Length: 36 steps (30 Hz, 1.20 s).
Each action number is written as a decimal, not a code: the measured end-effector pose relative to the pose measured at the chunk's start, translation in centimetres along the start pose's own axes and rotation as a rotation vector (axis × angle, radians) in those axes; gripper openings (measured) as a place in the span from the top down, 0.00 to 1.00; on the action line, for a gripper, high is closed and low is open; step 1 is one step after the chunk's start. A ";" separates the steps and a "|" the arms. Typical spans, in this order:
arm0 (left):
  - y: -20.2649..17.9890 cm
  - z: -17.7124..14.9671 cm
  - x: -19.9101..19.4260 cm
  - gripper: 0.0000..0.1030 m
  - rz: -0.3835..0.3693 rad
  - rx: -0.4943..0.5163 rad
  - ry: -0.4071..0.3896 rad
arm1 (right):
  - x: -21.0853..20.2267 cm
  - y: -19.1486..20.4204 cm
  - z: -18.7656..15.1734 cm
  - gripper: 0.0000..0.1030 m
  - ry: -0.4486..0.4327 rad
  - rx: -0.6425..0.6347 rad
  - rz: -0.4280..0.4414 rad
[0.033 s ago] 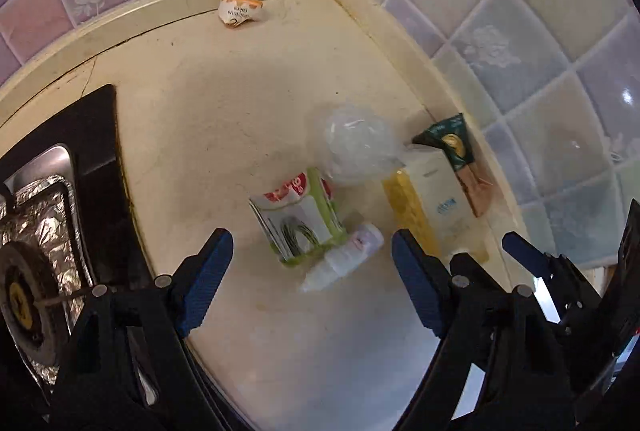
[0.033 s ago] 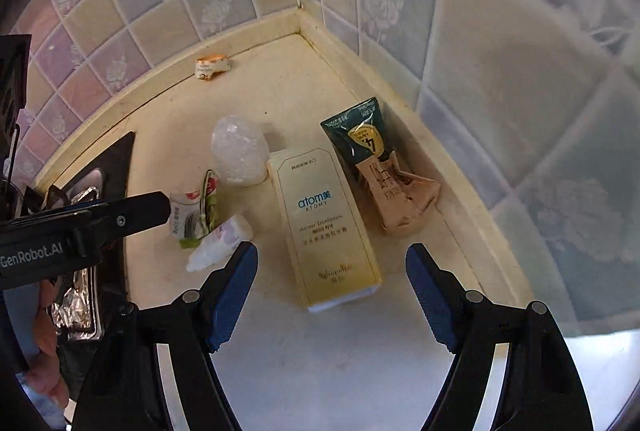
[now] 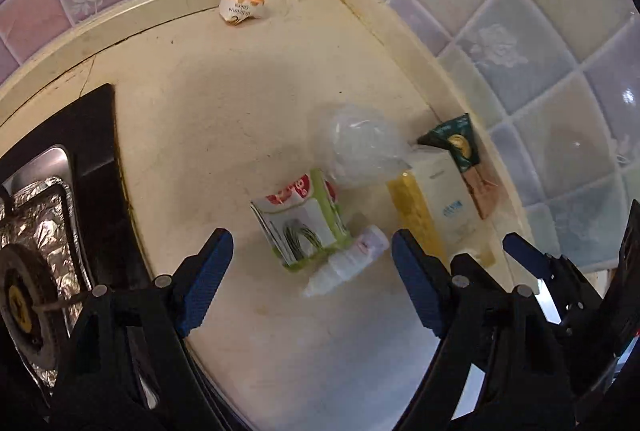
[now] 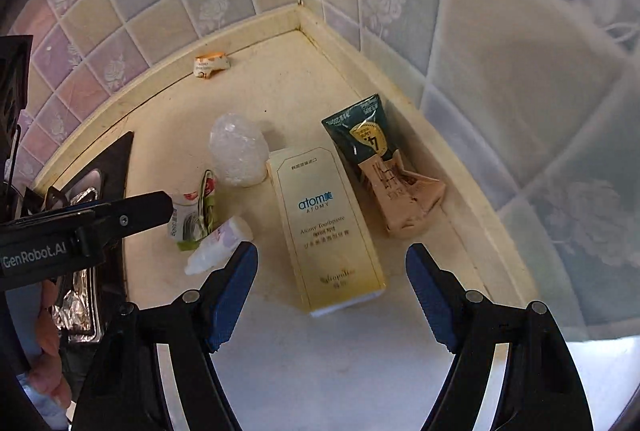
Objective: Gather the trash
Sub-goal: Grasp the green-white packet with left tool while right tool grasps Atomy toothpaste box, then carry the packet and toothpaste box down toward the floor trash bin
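Observation:
Trash lies on a cream counter in a tiled corner. A flattened green-and-white carton (image 3: 304, 221) and a small white bottle (image 3: 348, 261) lie just ahead of my left gripper (image 3: 312, 263), which is open and empty. A crumpled clear plastic bag (image 3: 362, 149) sits behind them. My right gripper (image 4: 332, 267) is open above the near end of a yellow toothpaste box (image 4: 324, 227), and its pads are clear of the box. A dark green and tan tube (image 4: 376, 159) lies to the right of the box. An orange-and-white crumpled wrapper (image 3: 241, 10) rests by the back wall.
A black gas stove with foil lining (image 3: 52, 215) borders the counter on the left. Tiled walls (image 4: 520, 111) close off the back and the right side. A person's hand (image 4: 44, 331) holds the left gripper body (image 4: 120, 219).

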<state>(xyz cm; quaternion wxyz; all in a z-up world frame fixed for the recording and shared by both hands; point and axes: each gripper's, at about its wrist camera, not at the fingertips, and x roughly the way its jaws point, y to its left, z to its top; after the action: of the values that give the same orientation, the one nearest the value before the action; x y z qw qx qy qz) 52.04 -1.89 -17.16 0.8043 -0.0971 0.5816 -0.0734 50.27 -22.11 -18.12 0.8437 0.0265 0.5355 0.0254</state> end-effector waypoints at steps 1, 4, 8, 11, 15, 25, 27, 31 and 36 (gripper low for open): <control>0.2 -0.1 0.4 0.22 0.002 0.000 0.006 | 0.7 0.0 0.2 0.24 0.009 0.005 0.002; 0.4 0.1 1.8 0.22 0.006 -0.007 0.031 | 2.6 0.5 0.7 0.25 0.028 -0.012 -0.008; 0.6 0.6 3.4 0.22 0.013 -0.007 0.046 | 4.5 1.4 0.9 0.46 0.060 -0.041 -0.023; 0.6 1.1 4.3 0.22 0.008 -0.008 0.055 | 5.2 1.5 0.8 0.48 0.063 -0.021 0.004; 0.6 1.4 5.5 0.22 0.018 -0.009 0.073 | 5.4 1.7 0.8 0.49 0.053 -0.008 0.005; -0.3 0.7 5.6 0.66 0.049 0.056 0.061 | 4.8 1.9 0.2 0.51 0.049 -0.005 0.015; -0.6 0.4 5.1 0.72 0.069 0.077 0.048 | 4.5 2.0 0.0 0.51 0.042 -0.001 0.013; -1.0 -0.6 3.6 0.80 0.078 0.112 0.028 | 3.2 2.3 -0.5 0.51 0.024 0.006 0.024; -0.9 -2.2 0.0 0.82 0.066 0.116 -0.022 | 0.2 2.5 -1.2 0.51 -0.024 0.004 0.023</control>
<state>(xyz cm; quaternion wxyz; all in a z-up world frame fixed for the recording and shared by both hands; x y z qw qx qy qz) 49.91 -2.96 -17.57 0.8170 -0.0318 0.5703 -0.0792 49.21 -19.58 -18.59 0.8497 0.0348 0.5250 0.0339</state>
